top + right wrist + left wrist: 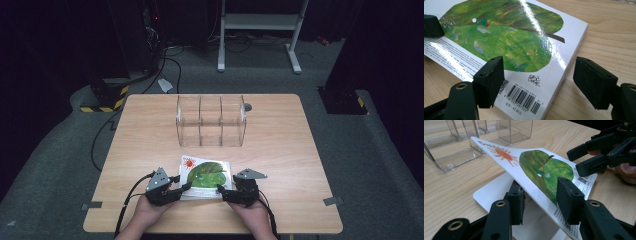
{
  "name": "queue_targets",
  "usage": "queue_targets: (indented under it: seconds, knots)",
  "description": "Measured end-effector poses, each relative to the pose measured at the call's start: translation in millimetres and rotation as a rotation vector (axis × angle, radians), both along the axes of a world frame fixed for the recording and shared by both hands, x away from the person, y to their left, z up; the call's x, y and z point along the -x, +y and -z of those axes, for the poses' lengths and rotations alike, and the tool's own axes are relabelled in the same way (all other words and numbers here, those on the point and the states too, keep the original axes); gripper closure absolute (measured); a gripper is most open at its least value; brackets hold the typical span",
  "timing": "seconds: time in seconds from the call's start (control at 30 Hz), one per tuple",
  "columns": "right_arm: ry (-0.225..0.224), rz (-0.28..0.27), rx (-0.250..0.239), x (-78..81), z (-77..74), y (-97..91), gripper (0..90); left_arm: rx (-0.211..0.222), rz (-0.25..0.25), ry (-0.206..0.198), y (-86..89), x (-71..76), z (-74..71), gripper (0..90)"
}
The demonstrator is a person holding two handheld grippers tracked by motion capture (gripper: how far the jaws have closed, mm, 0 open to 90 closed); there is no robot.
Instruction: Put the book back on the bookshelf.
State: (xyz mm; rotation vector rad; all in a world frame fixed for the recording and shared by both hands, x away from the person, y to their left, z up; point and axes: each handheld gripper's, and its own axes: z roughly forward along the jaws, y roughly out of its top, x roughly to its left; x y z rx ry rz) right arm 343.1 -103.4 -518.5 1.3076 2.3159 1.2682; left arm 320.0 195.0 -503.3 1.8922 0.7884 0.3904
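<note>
The book has a glossy laminated card cover; it reflects the overhead light in bright streaks across the printed green leaf. The lifted cover appears thin, stiff and smooth, with a plain white matt underside. The table is light wood or wood-effect laminate with a visible grain and a smooth satin finish. The organizer is clear, hard, glossy plastic with transparent walls. The left gripper and right gripper are matt black plastic; their pads look slightly textured and dull. The floor is covered in grey carpet of rough, matt texture.
</note>
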Motion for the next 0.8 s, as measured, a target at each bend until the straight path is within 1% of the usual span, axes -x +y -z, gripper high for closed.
queue_targets:
  seconds: [0.03,0.13,0.17,0.2,0.23,0.27,0.3,0.37,0.4,0.43,0.5,0.57,0.67,0.77,0.8]
  knots:
    - [-0.001,0.002,-0.006,-0.2,0.2,0.1,24.5,-0.009,0.005,-0.017,-0.5,1.3,-1.1,58.7]
    - [0.008,0.0,-0.005,-1.3,1.1,0.5,24.1,-0.016,0.012,-0.042,-1.4,3.5,-2.8,59.0]
    - [0.008,0.0,-0.005,-1.3,1.1,0.5,24.1,-0.016,0.012,-0.042,-1.4,3.5,-2.8,59.2]
    - [0.006,-0.001,-0.004,-2.1,1.5,0.1,23.2,-0.02,0.018,-0.056,-2.0,4.9,-3.6,59.2]
    - [0.021,0.01,-0.02,-2.8,1.1,-1.0,21.5,-0.029,0.028,-0.078,-3.0,7.0,-4.5,60.0]
    - [0.028,0.012,-0.026,-3.0,1.0,-1.5,20.8,-0.029,0.028,-0.078,-3.0,7.0,-4.5,60.3]
    - [0.033,0.011,-0.031,-3.8,1.2,-2.2,19.4,-0.038,0.037,-0.103,-4.0,9.0,-5.2,60.5]
    - [0.041,0.011,-0.042,-5.2,1.7,-3.3,18.0,-0.045,0.042,-0.123,-4.6,10.8,-5.9,60.5]
    - [0.041,0.011,-0.042,-5.2,1.7,-3.3,18.0,-0.045,0.042,-0.123,-4.6,10.8,-5.9,60.6]
    - [0.051,0.011,-0.054,-6.1,1.9,-4.2,16.8,-0.047,0.048,-0.142,-4.8,12.4,-6.3,60.6]
    - [0.056,0.007,-0.062,-6.9,2.3,-4.7,15.8,-0.057,0.056,-0.159,-5.0,13.8,-6.5,60.7]
    - [0.071,0.004,-0.074,-7.7,2.5,-5.0,15.1,-0.061,0.06,-0.17,-5.4,15.0,-6.5,61.0]
    - [0.074,-0.005,-0.083,-9.2,3.2,-5.6,14.9,-0.061,0.063,-0.175,-5.8,15.6,-7.1,61.0]
    - [0.098,-0.009,-0.098,-10.6,3.8,-5.7,14.6,-0.066,0.065,-0.185,-6.0,16.1,-7.3,61.1]
    - [0.098,-0.009,-0.098,-10.6,3.8,-5.7,14.6,-0.066,0.065,-0.185,-6.0,16.1,-7.3,61.1]
